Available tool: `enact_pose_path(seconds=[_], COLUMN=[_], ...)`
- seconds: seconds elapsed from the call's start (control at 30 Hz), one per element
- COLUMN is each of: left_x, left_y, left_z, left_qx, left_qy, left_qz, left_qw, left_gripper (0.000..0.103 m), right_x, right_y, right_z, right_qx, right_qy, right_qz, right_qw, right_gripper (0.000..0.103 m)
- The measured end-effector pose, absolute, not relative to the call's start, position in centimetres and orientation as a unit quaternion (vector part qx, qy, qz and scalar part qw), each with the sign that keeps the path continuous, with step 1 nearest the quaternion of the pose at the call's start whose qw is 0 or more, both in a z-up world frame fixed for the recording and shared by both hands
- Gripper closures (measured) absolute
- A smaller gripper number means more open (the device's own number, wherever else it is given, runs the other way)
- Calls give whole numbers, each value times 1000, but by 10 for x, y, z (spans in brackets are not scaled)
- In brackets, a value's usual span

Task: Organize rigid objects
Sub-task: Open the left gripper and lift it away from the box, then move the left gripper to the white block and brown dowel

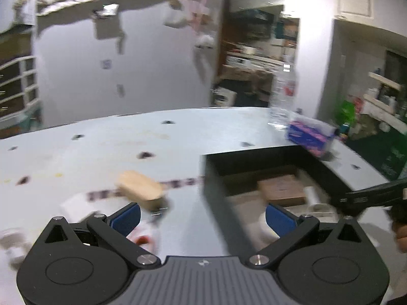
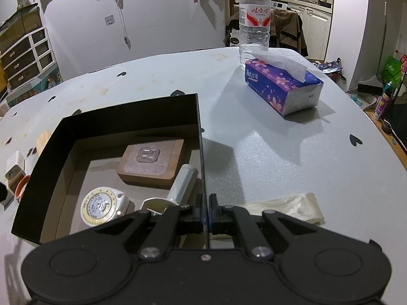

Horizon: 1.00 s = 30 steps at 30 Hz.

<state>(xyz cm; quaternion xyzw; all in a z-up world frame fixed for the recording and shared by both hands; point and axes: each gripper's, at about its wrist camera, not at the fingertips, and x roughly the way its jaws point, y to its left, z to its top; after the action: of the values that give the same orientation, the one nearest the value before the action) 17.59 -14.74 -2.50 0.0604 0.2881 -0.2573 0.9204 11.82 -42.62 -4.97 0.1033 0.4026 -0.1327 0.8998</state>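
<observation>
A black box (image 2: pixel 127 117) with a brown inside is seen on a pale grey table (image 2: pixel 254 152) dotted with black hearts. Beyond the box, a purple tissue pack (image 2: pixel 282 86) is patterned with pink flowers.

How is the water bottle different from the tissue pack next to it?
The water bottle stands upright and tall; the tissue pack lies flat and low. The bottle is clear with a red and white label; the pack is purple with pink flowers. The bottle has a cap on; the pack is open, with a white tissue sticking out. Both sit on the grey table, outside the black box.
</observation>
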Motion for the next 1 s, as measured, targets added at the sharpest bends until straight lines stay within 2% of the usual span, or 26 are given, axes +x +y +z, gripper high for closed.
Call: enact_pose_path(seconds=[0.23,0.47,0.73,1.0], left_x=[184,198,233,257], left_y=[-100,-69,-76,-100], left_z=[-41,-57,-67,-71], left_qx=[17,-68,-138,-138], left_qy=[317,357,397,396], left_qz=[-170,-83,13,101], left_qw=[933,928,907,902], left_gripper=[0,0,0,0], right_x=[119,119,119,119], right_y=[-427,-427,-428,-431], right_z=[-51,-51,-53,-55], right_qx=[104,104,106,111], right_qy=[403,403,403,403], right_qz=[-135,-135,-132,-127], right_qw=[899,899,899,899], right_gripper=[99,99,99,98])
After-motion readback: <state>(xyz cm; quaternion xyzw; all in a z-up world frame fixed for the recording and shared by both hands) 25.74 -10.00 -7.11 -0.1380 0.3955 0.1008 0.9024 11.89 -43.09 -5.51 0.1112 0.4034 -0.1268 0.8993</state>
